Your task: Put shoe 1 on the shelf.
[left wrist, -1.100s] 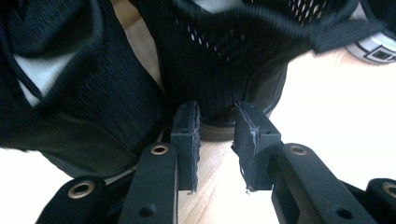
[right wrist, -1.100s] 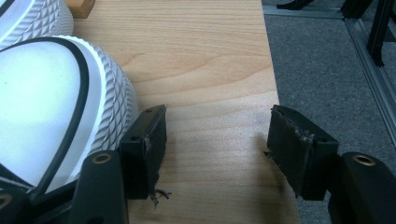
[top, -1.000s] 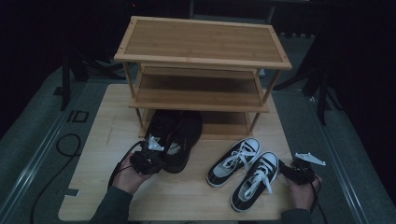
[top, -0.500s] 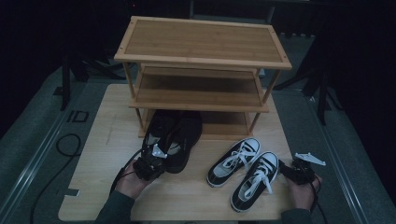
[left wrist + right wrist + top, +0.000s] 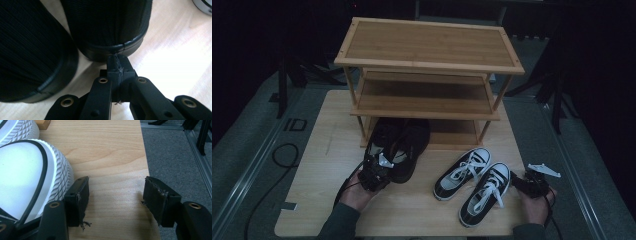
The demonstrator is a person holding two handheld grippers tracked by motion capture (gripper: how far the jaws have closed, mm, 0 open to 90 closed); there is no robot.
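Wooden table point(image 5: 327, 150), light grain, bearing a three-tier bamboo shoe rack point(image 5: 427, 70) at its 12 o'clock side. Pair of black slip-on shoes point(image 5: 399, 142) set side by side at the rack's foot, toes tucked under the lowest shelf, heels toward the person; in the left gripper view the two black heels point(image 5: 107, 27) stand close together with a narrow strip of table between them. Left gripper point(image 5: 374, 175) at 7 o'clock of the table, held in the person's left hand point(image 5: 357, 192), at the heel end of the black pair; its jaws have just been closing and now stand pressed together, pad to pad, with nothing between them, the joined tips touching or just short of the heel rim of the shoe at their 12 o'clock; which of the two cannot be told. Pair of black-and-white lace-up sneakers point(image 5: 474, 182) at 5 o'clock of the table, well apart from the black pair, toes angled toward 1 o'clock. Right gripper point(image 5: 532, 182) at 4 o'clock, just beside the outer sneaker's toe, in the right hand point(image 5: 534, 205); jaws spread wide over bare table, gripping nothing, with the white rubber toe cap point(image 5: 30, 182) just beside one jaw at 9 o'clock. Grey carpeted floor point(image 5: 175, 157) beyond the table edge.
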